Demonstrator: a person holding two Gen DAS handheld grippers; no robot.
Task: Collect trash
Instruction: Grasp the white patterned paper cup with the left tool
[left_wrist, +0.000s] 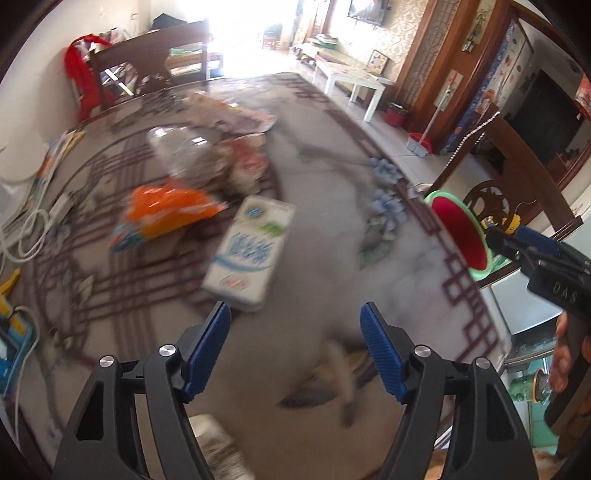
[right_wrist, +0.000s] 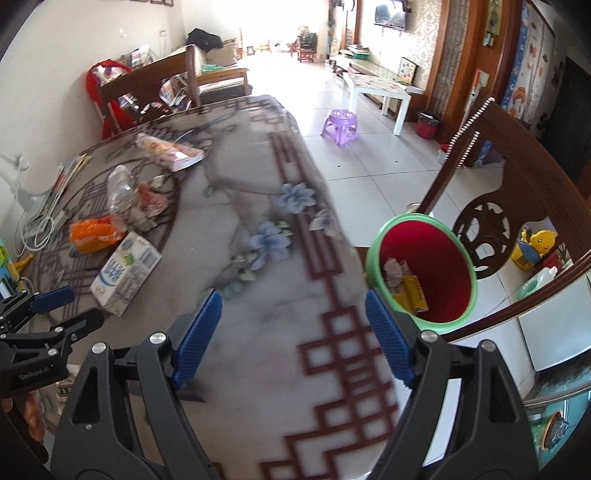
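glossy patterned tablecloth (right_wrist: 258, 332), printed paper carton (right_wrist: 125, 275), carved wooden chair (right_wrist: 491, 221)

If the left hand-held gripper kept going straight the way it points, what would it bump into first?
Probably the white milk carton lying on the table just ahead of the open left hand-held gripper, though blur makes depth uncertain.

I'm in a home's living-dining room: wall television (right_wrist: 391, 16), carved wooden chair (right_wrist: 491, 221), purple stool (right_wrist: 340, 123), tiled floor (right_wrist: 376, 166).
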